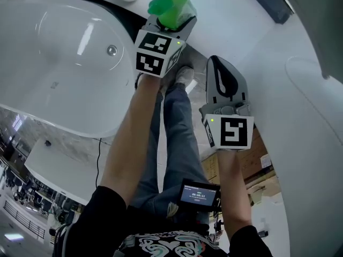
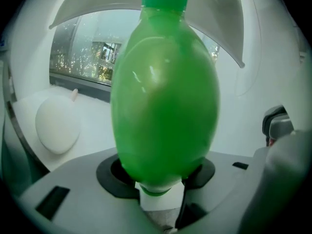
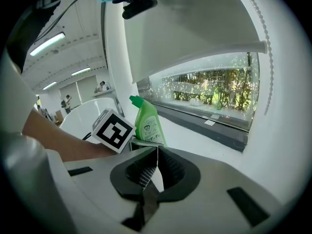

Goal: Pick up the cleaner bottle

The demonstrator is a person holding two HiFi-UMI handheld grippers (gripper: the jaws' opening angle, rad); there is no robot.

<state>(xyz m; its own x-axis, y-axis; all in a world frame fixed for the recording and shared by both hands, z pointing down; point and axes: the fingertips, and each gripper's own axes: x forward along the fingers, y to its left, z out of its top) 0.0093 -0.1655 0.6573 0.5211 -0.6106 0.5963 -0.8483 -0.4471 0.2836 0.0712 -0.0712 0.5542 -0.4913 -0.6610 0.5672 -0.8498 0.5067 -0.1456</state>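
Cleaner bottle (image 2: 165, 96), clamped in left tool (image 1: 172, 21)

Smooth, glossy green plastic on bottle (image 2: 165, 106); glossy white tub (image 1: 53, 63), upper left of head view; matt blue denim jeans (image 1: 177, 138).

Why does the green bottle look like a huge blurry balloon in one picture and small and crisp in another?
Left gripper view: the green bottle sits close to the wide-angle lens, so it bulges, softens and carries a pale glare streak. Right gripper view: it stands farther off, sharp, label visible.
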